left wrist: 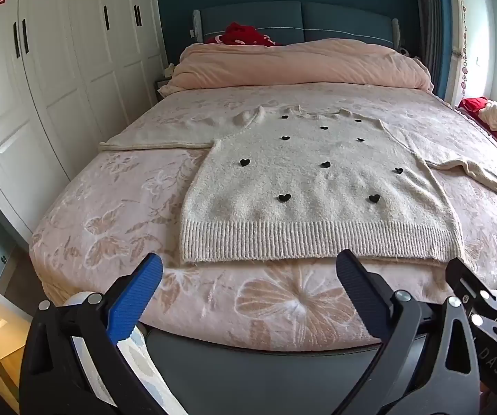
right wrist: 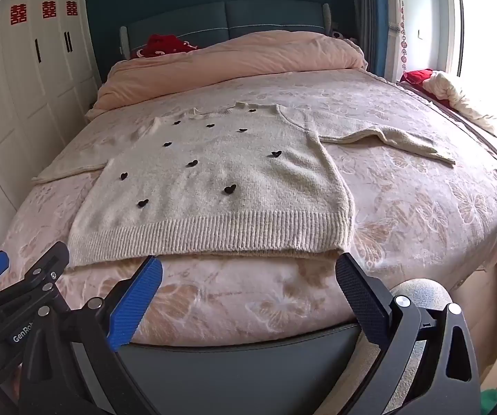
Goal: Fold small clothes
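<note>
A cream knit sweater (left wrist: 310, 186) with small black hearts lies flat on the bed, ribbed hem toward me, both sleeves spread out to the sides. It also shows in the right wrist view (right wrist: 220, 186). My left gripper (left wrist: 248, 269) is open and empty, hovering just short of the hem near the foot of the bed. My right gripper (right wrist: 248, 269) is open and empty, also just in front of the hem, toward its right part. The right gripper's body shows at the right edge of the left wrist view (left wrist: 484, 297).
The bed (left wrist: 117, 207) has a pink floral cover, with a folded pink duvet (left wrist: 297, 65) and red cushions (left wrist: 241, 34) at the headboard. White wardrobes (left wrist: 41, 69) stand to the left. A window ledge with red and cream cloth (right wrist: 456, 93) is at the right.
</note>
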Demonstrator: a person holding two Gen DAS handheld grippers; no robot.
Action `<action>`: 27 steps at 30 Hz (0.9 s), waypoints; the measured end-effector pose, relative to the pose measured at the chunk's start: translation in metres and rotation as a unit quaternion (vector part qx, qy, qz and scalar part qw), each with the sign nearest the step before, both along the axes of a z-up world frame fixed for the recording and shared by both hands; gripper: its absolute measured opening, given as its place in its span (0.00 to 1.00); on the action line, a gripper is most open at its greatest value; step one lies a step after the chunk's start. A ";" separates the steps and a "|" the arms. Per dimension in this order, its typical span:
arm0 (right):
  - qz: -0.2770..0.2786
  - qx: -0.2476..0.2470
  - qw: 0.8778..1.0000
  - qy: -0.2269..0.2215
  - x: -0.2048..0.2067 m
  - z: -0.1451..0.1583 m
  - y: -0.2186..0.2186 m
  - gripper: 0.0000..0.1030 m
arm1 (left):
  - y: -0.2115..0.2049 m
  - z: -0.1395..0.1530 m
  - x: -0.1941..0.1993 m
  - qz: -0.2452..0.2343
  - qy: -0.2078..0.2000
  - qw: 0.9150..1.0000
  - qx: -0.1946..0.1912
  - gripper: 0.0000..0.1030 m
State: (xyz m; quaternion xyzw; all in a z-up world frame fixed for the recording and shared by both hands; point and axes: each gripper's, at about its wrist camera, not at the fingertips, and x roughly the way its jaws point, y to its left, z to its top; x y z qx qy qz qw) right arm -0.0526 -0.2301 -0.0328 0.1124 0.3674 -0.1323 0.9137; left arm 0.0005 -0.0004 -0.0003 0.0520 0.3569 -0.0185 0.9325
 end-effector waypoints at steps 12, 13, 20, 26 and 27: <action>0.001 -0.009 1.000 -0.003 0.000 -0.002 0.003 0.95 | -0.001 -0.006 0.003 0.001 -0.003 1.000 0.007 0.95; 0.001 -0.009 1.000 -0.003 0.000 -0.002 0.003 0.95 | -0.001 -0.007 0.004 0.002 -0.003 1.000 0.007 0.95; 0.001 -0.012 1.000 -0.003 0.000 -0.001 0.003 0.95 | -0.002 -0.001 -0.001 0.002 -0.004 1.000 0.006 0.95; 0.001 -0.012 1.000 -0.002 -0.001 -0.002 0.004 0.95 | -0.001 -0.002 -0.001 0.002 -0.004 1.000 0.006 0.95; 0.001 -0.013 1.000 -0.002 0.000 -0.002 0.004 0.95 | -0.001 -0.002 -0.001 0.002 -0.003 1.000 0.006 0.95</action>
